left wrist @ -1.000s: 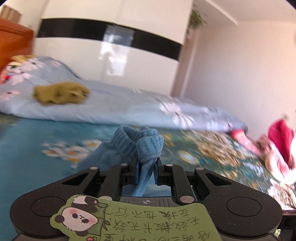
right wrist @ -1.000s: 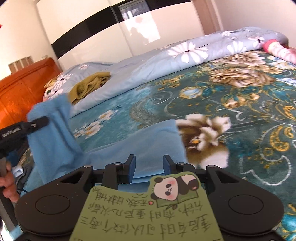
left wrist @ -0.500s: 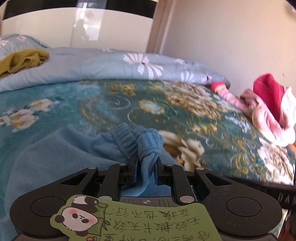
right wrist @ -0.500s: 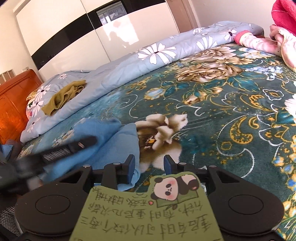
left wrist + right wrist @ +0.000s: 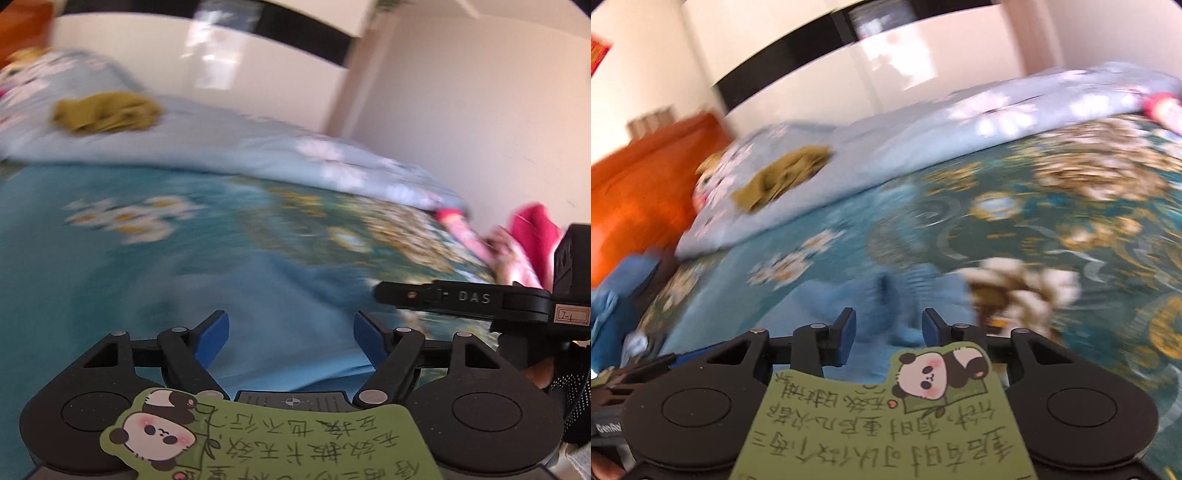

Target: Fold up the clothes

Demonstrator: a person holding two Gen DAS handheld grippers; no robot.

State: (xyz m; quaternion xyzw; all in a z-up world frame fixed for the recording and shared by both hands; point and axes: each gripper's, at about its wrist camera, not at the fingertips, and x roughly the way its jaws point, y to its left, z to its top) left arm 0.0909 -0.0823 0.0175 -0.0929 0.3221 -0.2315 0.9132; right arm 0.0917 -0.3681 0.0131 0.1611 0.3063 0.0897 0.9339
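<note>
The left tool (image 5: pixel 291 334) stood wide open, its blue-padded fingers (image 5: pixel 212 338) far apart and nothing between them; the light blue garment (image 5: pixel 266 314) lay flat on the bed (image 5: pixel 122 258) directly beneath and ahead of that tool, spread over the teal flowered bedspread; the picture was blurred, so the garment's folds could not be made out. The right tool (image 5: pixel 888 330) was also open, though by a narrower gap, and gripped nothing; the garment (image 5: pixel 886 295) lay just beyond its fingertips, and whether the pads (image 5: pixel 846 332) touched the cloth could not be told. Seen from the left wrist, the right tool (image 5: pixel 458 297) reached in from the garment's right side, its black finger stretched out level over the garment's edge; a large white flower print (image 5: pixel 1023 284) showed on the bedspread just to the right of the garment. Beyond the garment, at the far side of the bed, a pale blue flowered quilt (image 5: pixel 258 147) lay bunched along the wardrobe (image 5: pixel 221 66); an olive-green cloth (image 5: pixel 105 112) sat on the quilt, well apart from the garment. To the garment's far right a heap of pink and red clothing (image 5: pixel 524 240) rested at the bed's edge; an orange headboard (image 5: pixel 635 184) stood to the garment's far left.
</note>
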